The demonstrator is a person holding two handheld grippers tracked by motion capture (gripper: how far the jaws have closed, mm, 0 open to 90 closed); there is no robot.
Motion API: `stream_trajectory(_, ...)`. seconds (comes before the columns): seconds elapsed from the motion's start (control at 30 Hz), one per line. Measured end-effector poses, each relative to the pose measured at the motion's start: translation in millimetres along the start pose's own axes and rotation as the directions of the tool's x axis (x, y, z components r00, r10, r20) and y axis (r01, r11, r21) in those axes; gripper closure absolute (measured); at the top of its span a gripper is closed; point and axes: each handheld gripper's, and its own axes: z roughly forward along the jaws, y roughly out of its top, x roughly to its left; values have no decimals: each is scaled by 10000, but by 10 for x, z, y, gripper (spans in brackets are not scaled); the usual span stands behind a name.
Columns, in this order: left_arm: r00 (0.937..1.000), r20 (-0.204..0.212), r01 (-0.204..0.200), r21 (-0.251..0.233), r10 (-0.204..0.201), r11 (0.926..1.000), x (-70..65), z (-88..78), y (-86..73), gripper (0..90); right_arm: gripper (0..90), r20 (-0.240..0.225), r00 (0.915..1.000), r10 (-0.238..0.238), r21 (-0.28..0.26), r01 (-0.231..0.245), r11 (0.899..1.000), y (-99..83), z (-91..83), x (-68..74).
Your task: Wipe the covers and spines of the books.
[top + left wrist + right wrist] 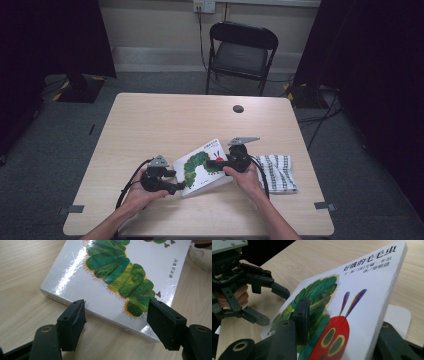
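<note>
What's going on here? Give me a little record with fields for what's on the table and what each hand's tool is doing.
Main thing: white board book with green caterpillar cover
Book's pose: one edge lifted, tilted
Right tool: jaws around the book's cover, grip uncertain
Left tool: open at the book's near edge, not touching
Beside it: black-and-white checked cloth
Surface: light wooden table
</note>
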Motion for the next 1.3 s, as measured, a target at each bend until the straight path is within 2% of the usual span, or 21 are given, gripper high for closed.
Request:
stream_trajectory(0.2,9979,282,597,-421,-585,9973,57,-28,10,230,604,-89,9993,-366,-282,363,9989,-11,-44,59)
stream_trajectory(0.5,9966,163,809,-516,-801,9954,92,-40,8,206,617,-59,9974,-721,-427,718,9965,-13,-110,129)
stream_trajectory(0.57,9937,302,1092,-514,-1077,9927,103,-34,9,206,621,-61,9963,-859,-473,855,9952,-14,-128,153)
stream_trajectory(0.6,9903,489,1328,-553,-1302,9896,103,-26,10,194,625,-62,9958,-910,-506,906,9946,-17,-139,166)
stream_trajectory(0.63,9896,546,1357,-544,-1327,9893,97,-27,12,176,630,-56,9955,-948,-537,944,9941,-21,-152,179)
stream_trajectory(0.73,9926,562,1112,-621,-1077,9919,80,-24,16,168,646,-154,9946,-1025,-614,1013,9930,-32,-201,201)
stream_trajectory(0.9,9923,612,1117,-591,-1080,9920,103,42,15,179,668,-253,9912,-1296,-736,1274,9891,-33,-264,272)
stream_trajectory(0.93,9913,781,1110,-673,-1057,9915,96,59,18,160,670,-271,9904,-1355,-745,1332,9883,-31,-273,290)
stream_trajectory(1.03,9884,929,1265,-661,-1201,9898,91,69,41,152,677,-329,9889,-1451,-789,1421,9867,-34,-292,311)
stream_trajectory(1.17,9859,1106,1348,-800,-1256,9876,110,34,56,209,685,-510,9900,-1315,-822,1271,9885,-61,-310,290)
stream_trajectory(1.3,9891,1073,1116,-990,-1009,9888,80,-16,81,271,689,-639,9908,-1189,-726,1142,9908,-93,-342,269)
